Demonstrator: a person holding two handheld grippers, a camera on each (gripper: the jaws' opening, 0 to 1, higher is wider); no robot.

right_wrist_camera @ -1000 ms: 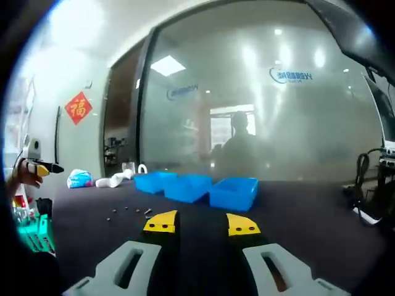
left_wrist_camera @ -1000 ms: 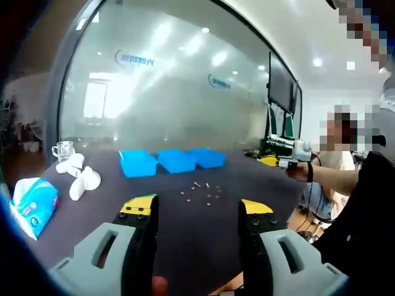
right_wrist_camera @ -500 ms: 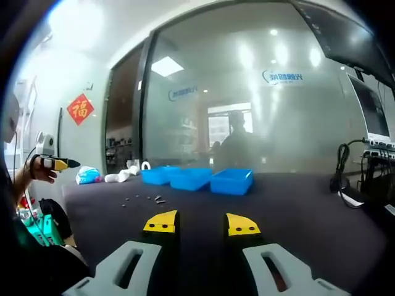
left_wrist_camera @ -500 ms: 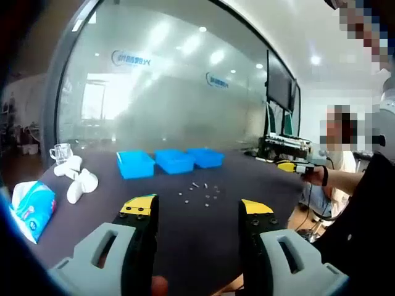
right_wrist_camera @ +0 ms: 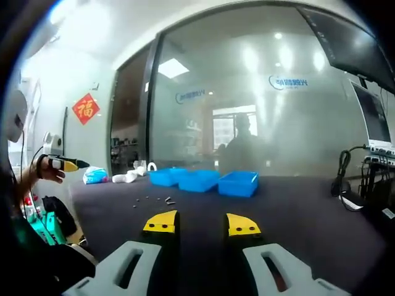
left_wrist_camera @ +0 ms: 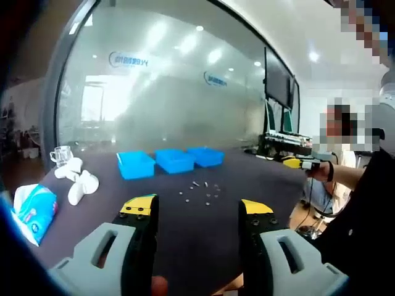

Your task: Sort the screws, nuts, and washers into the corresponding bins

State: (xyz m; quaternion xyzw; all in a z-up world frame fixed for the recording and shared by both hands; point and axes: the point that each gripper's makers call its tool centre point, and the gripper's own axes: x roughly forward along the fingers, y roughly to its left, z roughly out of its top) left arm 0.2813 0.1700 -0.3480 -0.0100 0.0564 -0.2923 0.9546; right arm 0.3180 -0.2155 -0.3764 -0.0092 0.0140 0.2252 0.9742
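Left hand-held gripper [left_wrist_camera: 197, 213] raised level over near counter [left_wrist_camera: 203, 240] edge, jaws wide apart, empty. Right hand-held gripper [right_wrist_camera: 201, 225] likewise level, jaws narrowly parted, empty. Small hardware [left_wrist_camera: 200, 192] scattered mid-counter, just before three blue bins [left_wrist_camera: 170, 161] along far edge.

A dark table [left_wrist_camera: 203, 234] carries three blue bins [left_wrist_camera: 174, 160] set in a row, touching or nearly so, near its far edge by the glass wall. A small scatter of screws, nuts and washers [left_wrist_camera: 200, 192] lies loose on the bare top just in front of the bins, toward the middle of the table. Toward the left edge lie some white objects [left_wrist_camera: 79, 180], a clear glass cup [left_wrist_camera: 60, 154] behind them at the far corner, and a blue-and-white tissue pack [left_wrist_camera: 34, 206] nearer the front.
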